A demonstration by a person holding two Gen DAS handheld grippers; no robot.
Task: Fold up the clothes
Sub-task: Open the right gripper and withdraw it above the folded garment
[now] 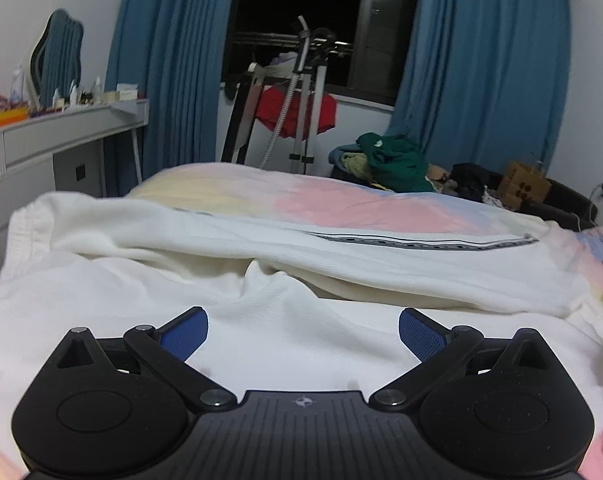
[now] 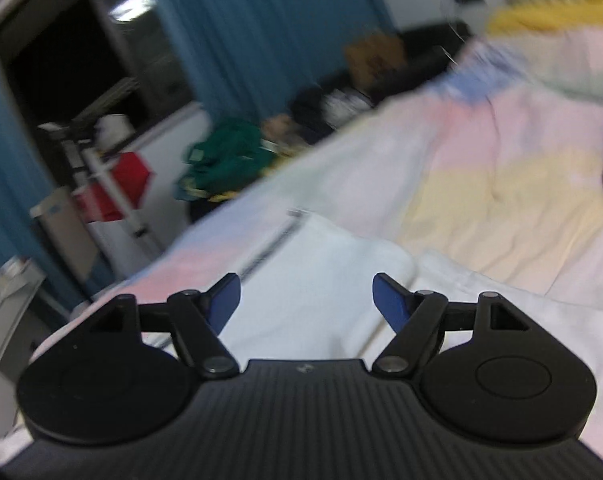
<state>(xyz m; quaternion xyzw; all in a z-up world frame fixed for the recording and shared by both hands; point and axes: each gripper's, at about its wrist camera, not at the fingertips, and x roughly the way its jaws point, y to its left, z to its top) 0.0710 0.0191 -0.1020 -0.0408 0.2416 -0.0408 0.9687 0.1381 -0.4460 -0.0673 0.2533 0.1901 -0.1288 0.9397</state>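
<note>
A white garment (image 1: 261, 264) is lying crumpled across the bed (image 1: 341, 200), its zipper (image 1: 421, 242) running along the far side. The left gripper (image 1: 303, 330) is hovering just over the cloth, fingers spread and gripping nothing. The right gripper (image 2: 306, 300) is tilting above the same garment, fingers likewise spread apart.

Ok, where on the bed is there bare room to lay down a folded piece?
Free: the pastel bedspread beyond the white garment, between its zipper edge and the bed's far edge. Crowded: the near side, covered by the garment under both open grippers, left gripper and right gripper; past the bed, a heap with a green garment.
</note>
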